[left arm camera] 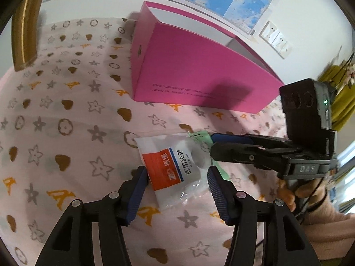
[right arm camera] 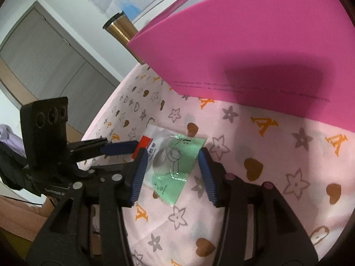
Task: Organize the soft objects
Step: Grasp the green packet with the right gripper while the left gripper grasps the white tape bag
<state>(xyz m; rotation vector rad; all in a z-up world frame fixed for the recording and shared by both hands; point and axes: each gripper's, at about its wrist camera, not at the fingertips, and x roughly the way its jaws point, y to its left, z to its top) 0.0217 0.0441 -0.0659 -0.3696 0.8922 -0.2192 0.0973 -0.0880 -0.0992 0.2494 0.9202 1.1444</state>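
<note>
Packet [left arm camera: 177,170] of crinkled clear plastic, flat and roughly square, lying on the cloth [left arm camera: 66,122] in front of the box [left arm camera: 199,71]. Printed face white with an orange block and a blue stripe; pale green reverse [right arm camera: 175,166] bearing a line drawing of a tape roll; round roll showing through the film.

Left gripper [left arm camera: 177,177]: ribbed blue pads half apart, straddling the packet's printed end, left pad at its edge, no squeeze visible.

Right gripper [right arm camera: 172,168]: same ribbed pads, half apart, flanking the green end; contact not discernible. Neither gripper lifting the packet.

Cloth: soft pink fabric, printed with grey stars, brown hearts, orange letters, lightly creased.

Box: stiff matte magenta card, sharp-edged, open top, small dark lettering low on the side.

Smooth gold cylinder [right arm camera: 121,30] behind the box.
</note>
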